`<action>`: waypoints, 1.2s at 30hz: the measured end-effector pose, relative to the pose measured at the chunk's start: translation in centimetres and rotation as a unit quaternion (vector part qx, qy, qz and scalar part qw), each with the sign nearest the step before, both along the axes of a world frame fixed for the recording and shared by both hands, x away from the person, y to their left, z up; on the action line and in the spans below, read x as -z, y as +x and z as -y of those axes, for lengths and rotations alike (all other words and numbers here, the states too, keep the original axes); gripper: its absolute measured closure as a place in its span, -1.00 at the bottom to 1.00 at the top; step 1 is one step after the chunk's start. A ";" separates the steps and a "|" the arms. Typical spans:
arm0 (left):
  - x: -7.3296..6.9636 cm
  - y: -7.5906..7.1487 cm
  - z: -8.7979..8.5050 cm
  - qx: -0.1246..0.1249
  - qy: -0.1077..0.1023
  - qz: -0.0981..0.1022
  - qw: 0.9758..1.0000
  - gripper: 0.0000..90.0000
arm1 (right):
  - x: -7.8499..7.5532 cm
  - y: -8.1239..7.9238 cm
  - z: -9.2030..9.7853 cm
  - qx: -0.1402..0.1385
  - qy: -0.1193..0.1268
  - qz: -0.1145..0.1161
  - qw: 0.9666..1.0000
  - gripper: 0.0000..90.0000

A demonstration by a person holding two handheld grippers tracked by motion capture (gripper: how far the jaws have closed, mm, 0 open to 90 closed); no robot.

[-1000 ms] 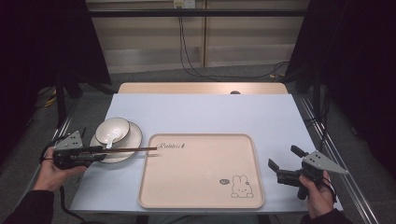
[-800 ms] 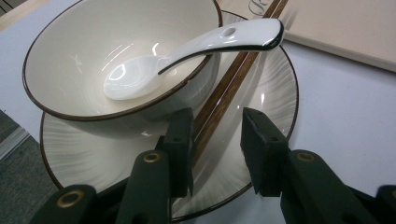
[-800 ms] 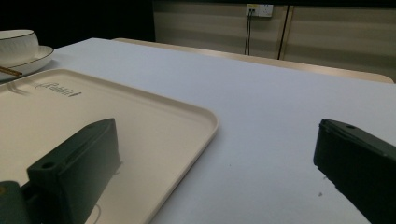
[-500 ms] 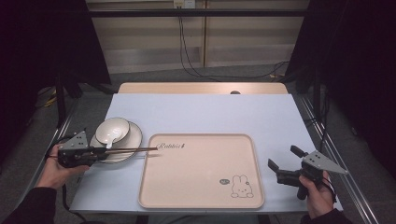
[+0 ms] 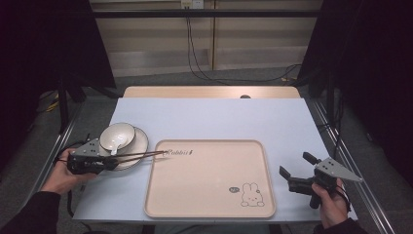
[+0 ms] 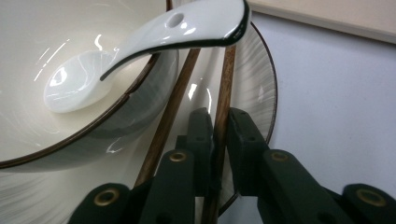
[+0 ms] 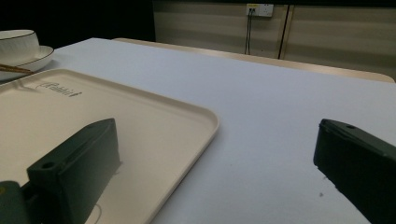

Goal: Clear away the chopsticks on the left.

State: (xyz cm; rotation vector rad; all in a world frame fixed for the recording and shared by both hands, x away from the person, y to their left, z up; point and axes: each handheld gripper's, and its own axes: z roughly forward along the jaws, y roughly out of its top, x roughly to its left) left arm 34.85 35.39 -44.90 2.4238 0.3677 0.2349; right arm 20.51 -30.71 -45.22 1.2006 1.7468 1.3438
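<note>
Beige rabbit-print tray [image 5: 209, 190] on the pale table [image 5: 209, 117]; wall socket [image 7: 259, 9] behind.

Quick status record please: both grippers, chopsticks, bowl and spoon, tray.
left gripper: jaws just closed, shut on one chopstick
chopsticks: two, lying across the plate, tips reaching the tray's left rim
bowl: on the plate, white spoon resting in it
tray: nothing on it
right gripper: open, holding nothing, right of the tray

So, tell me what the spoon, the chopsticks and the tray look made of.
Spoon: glazed white ceramic, seemingly; glossy highlights, dark rim line. Chopsticks: brown wood, apparently; visible grain, dull sheen. Tray: likely matte beige plastic, with a printed rabbit and a moulded rim.
</note>
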 end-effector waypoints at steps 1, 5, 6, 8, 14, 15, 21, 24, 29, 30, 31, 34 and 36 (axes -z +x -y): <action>-0.1 -0.1 0.1 0.004 -0.001 -0.006 1.000 0.82 | 0.0 0.0 0.0 0.000 0.000 0.000 1.000 -1.00; -0.3 -0.2 0.0 -0.001 -0.006 -0.008 1.000 0.87 | 0.0 0.0 0.0 0.000 0.002 -0.002 1.000 -1.00; -0.3 -0.2 0.0 -0.003 -0.013 -0.009 1.000 0.87 | 0.0 0.0 0.0 0.001 0.002 -0.001 1.000 -1.00; -0.4 -0.3 -0.1 -0.006 -0.011 -0.015 1.000 0.87 | 0.0 0.0 0.0 0.002 0.003 -0.002 1.000 -1.00; -0.9 -0.9 -0.2 -0.026 -0.045 -0.028 0.998 0.88 | 0.0 0.0 0.0 0.001 0.002 0.000 1.000 -1.00; -1.3 -1.2 -0.3 -0.034 -0.048 -0.030 0.998 0.88 | 0.0 0.0 0.0 0.002 0.003 -0.001 1.000 -1.00; -2.1 -2.1 -0.8 -0.069 -0.074 -0.042 0.994 0.88 | 0.0 0.0 -0.1 0.003 0.003 0.002 1.000 -1.00; -2.1 -2.5 -0.9 -0.082 -0.087 -0.047 0.992 0.88 | 0.0 0.1 -0.1 0.003 0.004 0.001 1.000 -1.00; -2.3 -4.0 -0.9 -0.116 -0.106 -0.054 0.986 0.88 | -0.1 0.0 -0.1 0.003 0.007 0.000 1.000 -1.00; -2.4 -4.3 -0.9 -0.122 -0.110 -0.058 0.985 0.88 | -0.1 0.0 -0.1 0.001 0.006 0.000 1.000 -1.00; -2.6 -4.9 -0.7 -0.132 -0.112 -0.063 0.983 0.88 | -0.1 0.0 -0.1 0.001 0.006 0.000 1.000 -1.00; -2.7 -5.7 -0.4 -0.144 -0.121 -0.067 0.980 0.88 | -0.1 0.0 -0.1 0.000 0.006 0.001 1.000 -1.00; -3.0 -6.5 0.0 -0.149 -0.123 -0.069 0.979 0.88 | -0.1 0.0 -0.1 0.000 0.005 0.002 1.000 -1.00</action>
